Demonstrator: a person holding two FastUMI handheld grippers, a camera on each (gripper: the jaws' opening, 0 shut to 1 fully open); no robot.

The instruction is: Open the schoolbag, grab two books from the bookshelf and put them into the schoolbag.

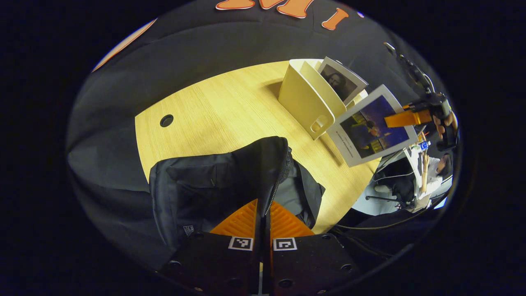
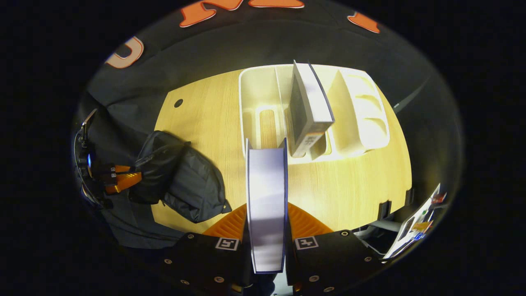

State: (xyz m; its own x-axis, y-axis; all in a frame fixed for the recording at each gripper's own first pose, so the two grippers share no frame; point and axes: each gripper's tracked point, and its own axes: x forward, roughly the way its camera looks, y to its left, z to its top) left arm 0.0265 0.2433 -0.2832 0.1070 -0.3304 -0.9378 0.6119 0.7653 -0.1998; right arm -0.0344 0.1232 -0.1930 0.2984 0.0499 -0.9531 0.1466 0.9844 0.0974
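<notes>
The black schoolbag lies on the wooden table. My left gripper is shut on the bag's raised zipper edge, holding the flap up. A cream bookshelf stands behind it with a dark-covered book leaning inside. My right gripper holds a blue-covered book in the air beside the shelf. In the right gripper view the right gripper is shut on that book, seen edge-on in front of the bookshelf. The other book stands upright in a slot. The schoolbag and left gripper are at the left.
A round cable hole sits in the table's far left part. Beyond the table's right edge a seated person and an office chair are visible. Bare tabletop lies between the shelf and the near edge.
</notes>
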